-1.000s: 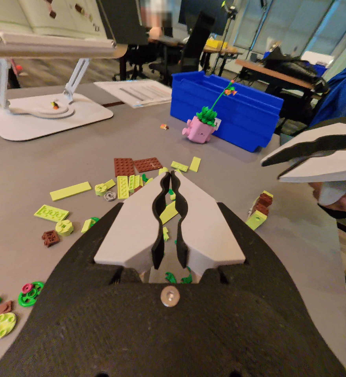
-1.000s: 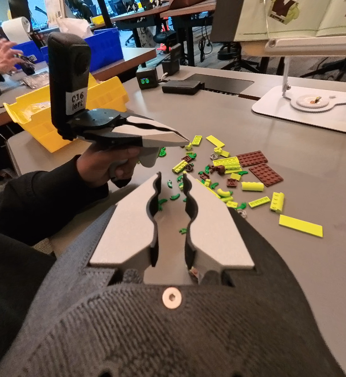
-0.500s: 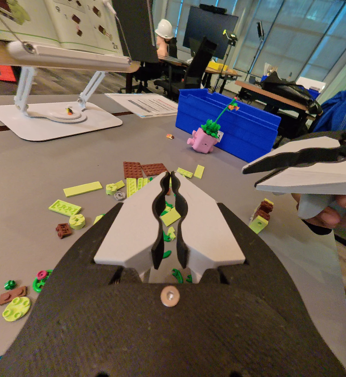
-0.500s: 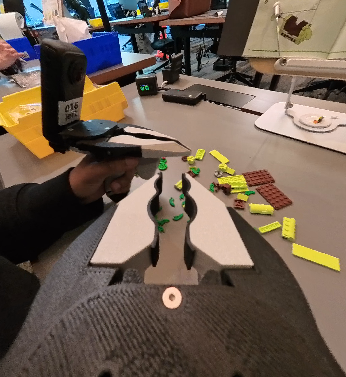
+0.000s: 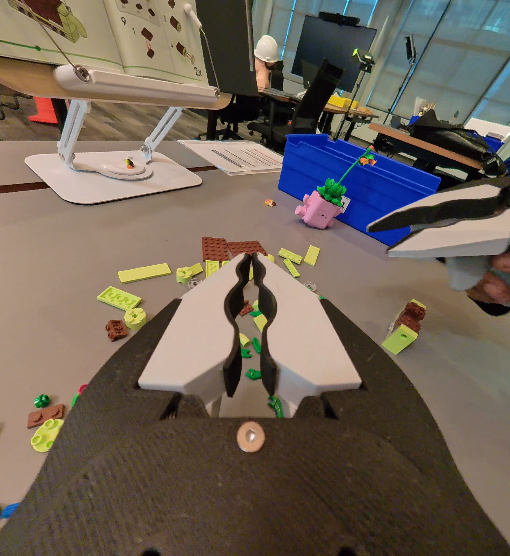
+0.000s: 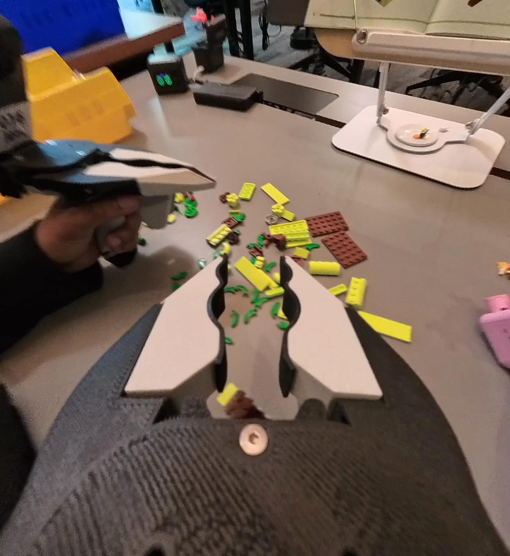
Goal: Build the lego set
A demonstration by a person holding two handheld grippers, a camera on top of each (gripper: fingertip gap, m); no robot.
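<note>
Loose lime, brown and green Lego pieces (image 5: 144, 272) lie scattered on the grey table (image 5: 67, 240), with two brown plates (image 5: 214, 248) at the far side of the pile (image 6: 326, 224). My left gripper (image 5: 250, 256) is shut and empty, held above the pile; it also shows in the right wrist view (image 6: 208, 183). My right gripper (image 6: 253, 261) is open and empty over green leaf pieces (image 6: 249, 314), and shows at the right of the left wrist view (image 5: 378, 240). A small brown-and-lime partial build (image 5: 404, 325) lies on the table, below my right gripper (image 6: 235, 400).
A pink Lego pot with a green plant (image 5: 320, 210) stands against a blue bin (image 5: 356, 180); it shows at the right edge (image 6: 509, 328). A white stand with the instruction booklet (image 5: 112, 174) is at the back. A yellow bin (image 6: 76, 105) is at the left. The grippers' ends are close to 10 cm from one another.
My right gripper has opened wider and swung right, bringing the pink pot into view. My left gripper has stayed shut and tilted up slightly.
</note>
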